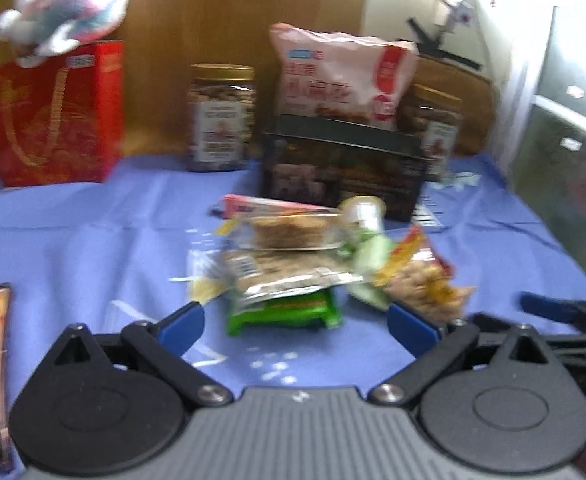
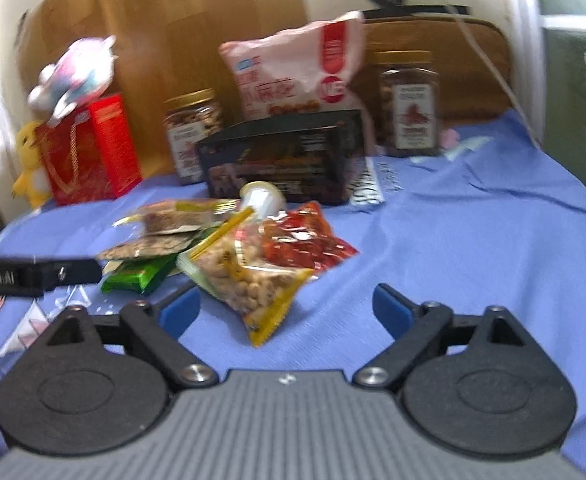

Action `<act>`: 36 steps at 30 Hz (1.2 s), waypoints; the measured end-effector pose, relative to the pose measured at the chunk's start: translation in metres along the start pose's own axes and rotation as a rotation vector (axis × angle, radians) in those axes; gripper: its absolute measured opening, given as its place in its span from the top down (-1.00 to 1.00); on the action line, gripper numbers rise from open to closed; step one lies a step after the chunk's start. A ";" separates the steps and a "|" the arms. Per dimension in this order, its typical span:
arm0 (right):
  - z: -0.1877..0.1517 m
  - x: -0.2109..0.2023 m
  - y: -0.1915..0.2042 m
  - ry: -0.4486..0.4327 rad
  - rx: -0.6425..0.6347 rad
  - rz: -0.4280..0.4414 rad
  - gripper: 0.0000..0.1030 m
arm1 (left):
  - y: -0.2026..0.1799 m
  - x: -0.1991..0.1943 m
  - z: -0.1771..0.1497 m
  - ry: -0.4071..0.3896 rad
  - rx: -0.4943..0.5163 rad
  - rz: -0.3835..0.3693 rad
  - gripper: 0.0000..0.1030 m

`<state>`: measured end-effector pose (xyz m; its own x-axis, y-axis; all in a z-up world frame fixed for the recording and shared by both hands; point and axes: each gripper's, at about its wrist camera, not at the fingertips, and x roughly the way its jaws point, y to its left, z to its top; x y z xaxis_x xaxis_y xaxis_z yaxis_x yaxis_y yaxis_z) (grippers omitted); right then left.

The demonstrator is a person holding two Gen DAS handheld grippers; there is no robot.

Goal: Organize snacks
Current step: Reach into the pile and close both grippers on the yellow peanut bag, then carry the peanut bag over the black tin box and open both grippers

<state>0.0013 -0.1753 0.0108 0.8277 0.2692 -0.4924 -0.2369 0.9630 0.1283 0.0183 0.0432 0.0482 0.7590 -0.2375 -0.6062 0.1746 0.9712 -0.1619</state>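
Both my left gripper and right gripper hang spread wide, empty, flanking the snack pile mid-cloth, ready to pick packets, likely the peanut bag first.

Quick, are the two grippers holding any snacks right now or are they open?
Left gripper: open, holding nothing.
Right gripper: open, holding nothing.
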 end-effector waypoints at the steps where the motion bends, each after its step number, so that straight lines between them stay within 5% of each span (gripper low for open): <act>1: 0.001 0.005 0.002 0.009 -0.029 0.004 -0.70 | -0.002 0.002 0.003 0.010 0.001 -0.032 -0.84; 10: 0.001 0.035 0.000 0.095 -0.103 0.044 -0.56 | -0.055 0.037 0.030 -0.034 0.203 -0.132 -0.79; 15: -0.006 0.043 0.001 0.098 -0.145 0.035 -0.35 | -0.075 0.074 0.034 0.031 0.281 -0.144 -0.53; 17: -0.008 0.042 0.003 0.081 -0.171 0.039 -0.28 | -0.077 0.086 0.033 0.088 0.285 -0.154 -0.07; 23: -0.012 0.035 -0.001 0.056 -0.192 0.074 0.20 | -0.083 0.080 0.026 0.113 0.257 -0.186 0.18; 36: -0.013 0.004 -0.055 -0.025 -0.069 -0.030 0.31 | -0.150 0.083 0.040 0.086 0.301 -0.287 0.18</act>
<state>0.0114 -0.2277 -0.0096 0.8469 0.2414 -0.4738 -0.2457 0.9678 0.0540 0.0805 -0.1221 0.0534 0.6001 -0.4868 -0.6347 0.5560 0.8243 -0.1066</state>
